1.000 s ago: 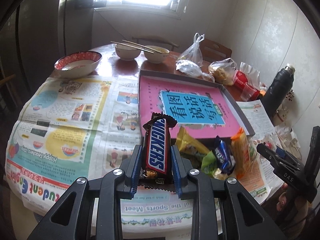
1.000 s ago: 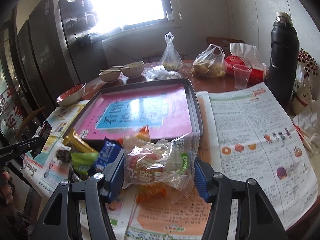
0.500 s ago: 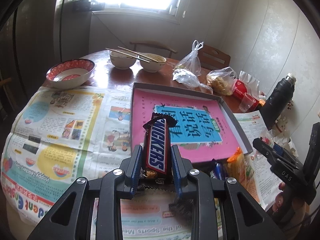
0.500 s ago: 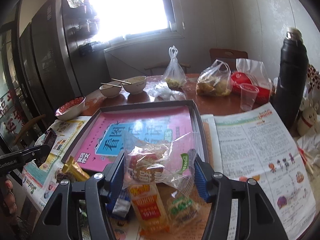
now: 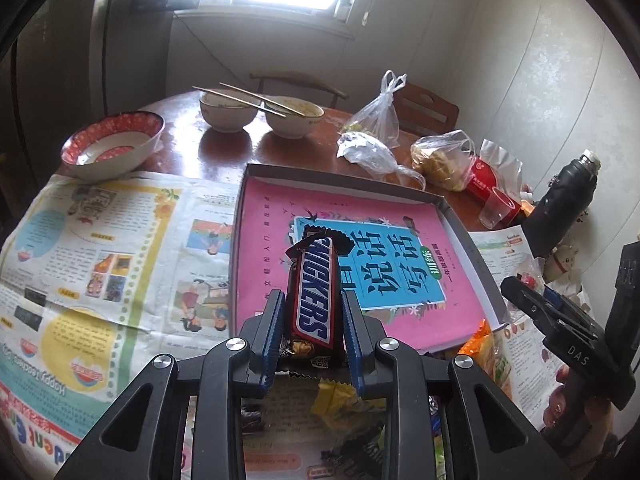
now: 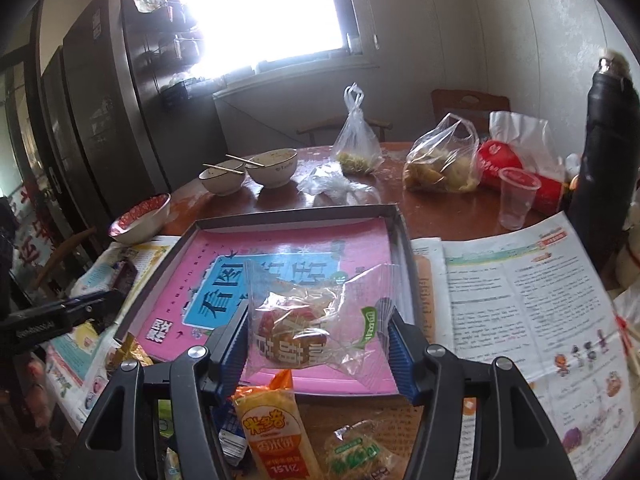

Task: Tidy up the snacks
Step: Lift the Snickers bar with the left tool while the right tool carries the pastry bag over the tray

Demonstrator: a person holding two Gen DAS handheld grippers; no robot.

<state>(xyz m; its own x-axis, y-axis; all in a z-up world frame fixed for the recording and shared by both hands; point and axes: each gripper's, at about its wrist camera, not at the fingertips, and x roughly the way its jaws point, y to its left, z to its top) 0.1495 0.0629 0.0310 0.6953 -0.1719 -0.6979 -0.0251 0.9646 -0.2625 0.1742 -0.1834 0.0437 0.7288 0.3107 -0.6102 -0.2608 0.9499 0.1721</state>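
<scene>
Left gripper (image 5: 313, 316) of mine is clamped on a Snickers bar (image 5: 315, 288), blue pads pressing both long sides, bar standing up between them with its crimped top tilted away. From the left wrist view it hangs over the near edge of the shallow box (image 5: 460, 224), whose floor is the pink book cover. More snack packets (image 5: 486, 344) lie on the newspaper (image 5: 100, 248) just off the box's near right corner. Bowls with chopsticks (image 5: 260, 114) sit at the table's far edge, well apart.

Right wrist view: right gripper (image 6: 318, 344) grips a clear plastic snack bag (image 6: 312, 320), pads pushing in on its two sides, bag held over the near edge of the same box (image 6: 296, 216). An orange packet (image 6: 276, 432) and a green-labelled clear packet (image 6: 356, 454) lie on the table below the jaws, just outside the box. Black flask (image 6: 604, 152) stands at the far right edge.
</scene>
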